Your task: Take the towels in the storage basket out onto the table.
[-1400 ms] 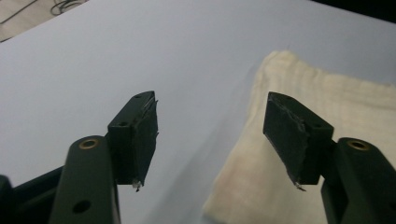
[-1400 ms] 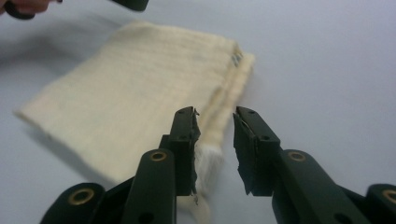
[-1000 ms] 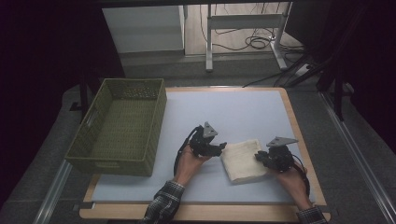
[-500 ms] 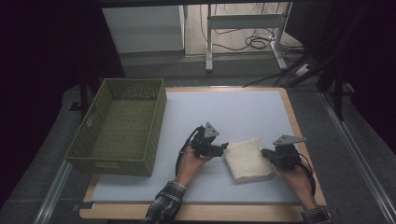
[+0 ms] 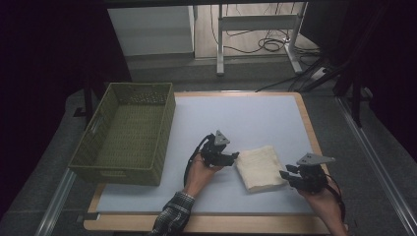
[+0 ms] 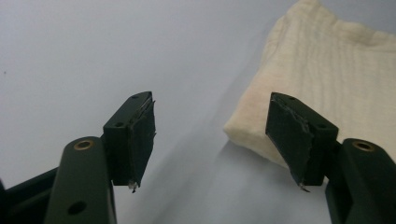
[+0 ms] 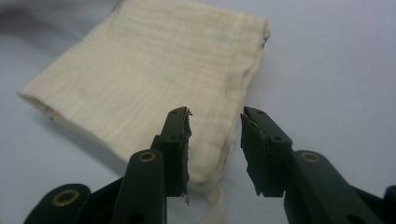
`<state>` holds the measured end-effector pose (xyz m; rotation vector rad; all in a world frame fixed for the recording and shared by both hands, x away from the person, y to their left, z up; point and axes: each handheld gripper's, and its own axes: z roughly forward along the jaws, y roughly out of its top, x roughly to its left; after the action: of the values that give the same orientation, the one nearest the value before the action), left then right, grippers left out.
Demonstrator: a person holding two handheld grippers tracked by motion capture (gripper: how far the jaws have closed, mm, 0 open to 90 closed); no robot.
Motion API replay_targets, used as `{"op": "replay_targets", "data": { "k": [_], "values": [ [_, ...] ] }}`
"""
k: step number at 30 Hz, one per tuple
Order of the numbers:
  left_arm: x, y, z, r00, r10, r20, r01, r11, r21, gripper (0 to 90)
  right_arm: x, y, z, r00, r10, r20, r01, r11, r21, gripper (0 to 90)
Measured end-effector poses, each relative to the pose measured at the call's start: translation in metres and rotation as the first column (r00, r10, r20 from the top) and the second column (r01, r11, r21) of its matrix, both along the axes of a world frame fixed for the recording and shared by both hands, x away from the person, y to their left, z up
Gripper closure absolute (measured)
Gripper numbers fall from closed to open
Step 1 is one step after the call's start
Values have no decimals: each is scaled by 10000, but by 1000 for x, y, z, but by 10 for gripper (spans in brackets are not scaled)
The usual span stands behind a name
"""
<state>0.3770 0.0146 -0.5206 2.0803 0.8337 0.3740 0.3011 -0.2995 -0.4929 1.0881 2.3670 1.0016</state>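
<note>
The cloth [image 5: 259,168] lies folded on the table [image 5: 255,118], right of the basket [image 5: 125,132]; folding looks done, and putting it into the basket is likely left. The right tool [image 5: 285,174], just off the cloth's right edge, has just been opening, empty. The left tool [image 5: 235,156] stands spread at the cloth's left corner. Beyond the basket, a dim room with desk legs [image 5: 220,44] and cables [image 5: 268,45].
</note>
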Motion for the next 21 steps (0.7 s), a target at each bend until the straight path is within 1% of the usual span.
{"op": "replay_targets", "data": {
  "k": [2, 4, 6, 8, 9, 10, 11, 13, 14, 15, 16, 17, 19, 20, 21],
  "values": [
    [2, -2, -4, 9999, 17, -110, -16, 10000, 39, 345, 0, -1, -7, 9999, -88, -119, 88, 10000, -36, 601],
    [5, -5, -7, 9998, 10, -190, -6, 9998, 220, 350, 3, -2, -15, 9993, -252, -293, 248, 9996, -125, 590],
    [8, -7, -11, 9995, 25, -313, -14, 9994, 344, 352, 5, -3, -21, 9985, -278, -469, 277, 9996, -31, 569],
    [10, -9, -14, 9990, 51, -449, -28, 9986, 522, 351, 4, -4, -24, 9983, -314, -493, 321, 9994, 127, 545],
    [12, -9, -16, 9988, 61, -484, -34, 9984, 568, 350, 4, -5, -25, 9977, -351, -583, 366, 9990, 244, 532],
    [13, -9, -17, 9984, 40, -557, -13, 9988, 489, 346, 5, -7, -27, 9963, -369, -782, 409, 9979, 500, 525],
    [14, -8, -17, 9975, 60, -705, -32, 9992, 398, 345, 6, -10, -28, 9957, -348, -864, 409, 9967, 696, 525],
    [17, -7, -18, 9948, 22, -1016, 2, 9997, 236, 346, 5, -10, -29, 9966, -305, -763, 366, 9961, 800, 525],
    [17, -7, -18, 9948, 22, -1019, 3, 9997, 250, 349, 5, -10, -29, 9965, -341, -759, 399, 9964, 755, 528],
    [16, -8, -18, 9948, -35, -1016, 58, 9997, 226, 367, 5, -9, -29, 9963, -377, -777, 434, 9963, 737, 538],
    [15, -8, -18, 9949, -122, -1004, 144, 9997, 206, 408, 5, -8, -28, 9954, -415, -866, 478, 9962, 725, 556],
    [14, -9, -18, 9946, -113, -1035, 129, 9998, 142, 446, 5, -8, -28, 9947, -411, -946, 479, 9963, 718, 579],
    [14, -9, -17, 9933, -91, -1155, 111, 9998, 168, 481, 6, -7, -27, 9931, -373, -1109, 461, 9959, 778, 634],
    [14, -10, -16, 9923, -79, -1237, 103, 9998, 184, 495, 7, -7, -27, 9923, -292, -1201, 394, 9958, 829, 683],
    [13, -11, -16, 9913, -60, -1312, 81, 9998, 158, 518, 7, -7, -27, 9903, -159, -1384, 300, 9945, 1007, 779]
  ]
}}
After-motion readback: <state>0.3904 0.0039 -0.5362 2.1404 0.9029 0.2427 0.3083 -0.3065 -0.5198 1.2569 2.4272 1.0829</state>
